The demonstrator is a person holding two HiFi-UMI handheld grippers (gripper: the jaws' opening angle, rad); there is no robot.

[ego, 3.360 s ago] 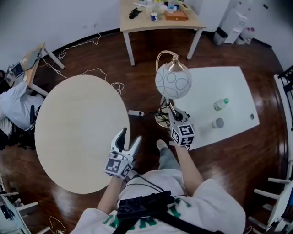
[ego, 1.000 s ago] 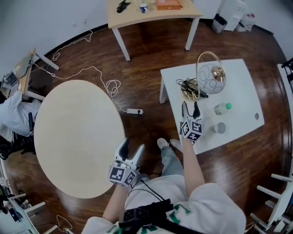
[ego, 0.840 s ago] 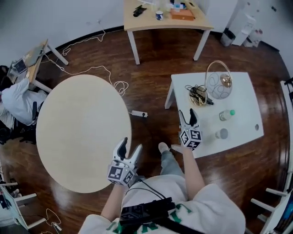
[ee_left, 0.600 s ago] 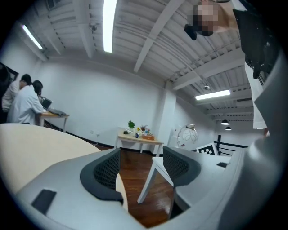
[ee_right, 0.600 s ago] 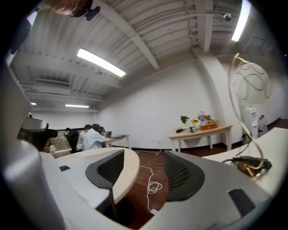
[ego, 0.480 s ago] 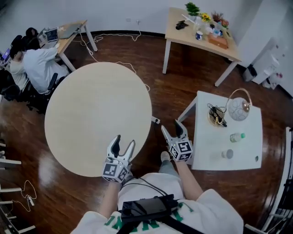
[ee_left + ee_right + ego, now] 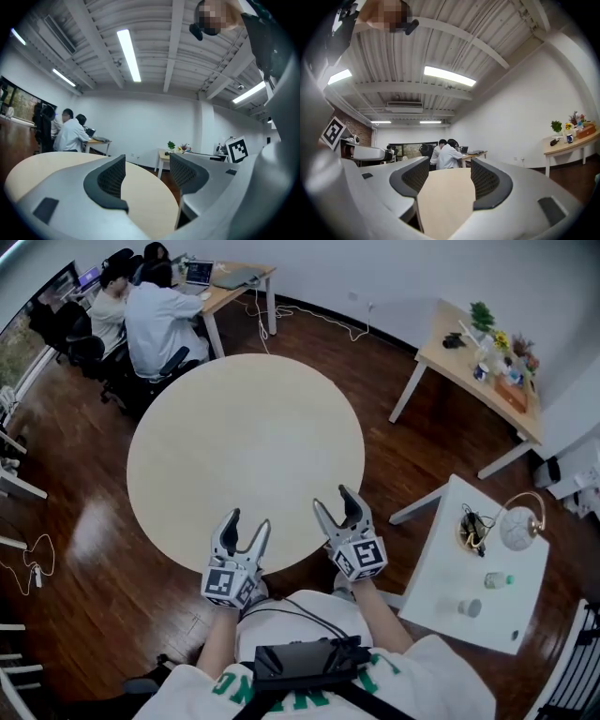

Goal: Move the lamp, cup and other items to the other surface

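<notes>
The left gripper (image 7: 247,521) and right gripper (image 7: 335,501) hover, jaws apart and empty, over the round table's (image 7: 244,446) near edge. The lamp (image 7: 518,528), bottle (image 7: 498,580) and cup (image 7: 470,608) stand on the white table (image 7: 441,568) at right.

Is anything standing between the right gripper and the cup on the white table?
Nothing visible does. The right gripper, fingers apart and empty, is over the round table's edge; only floor and bare white table lie between it and the cup. The bottle stands beside that line.

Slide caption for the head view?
Open, empty left gripper and right gripper at the round table's edge; lamp, bottle, cup on the white table.
</notes>
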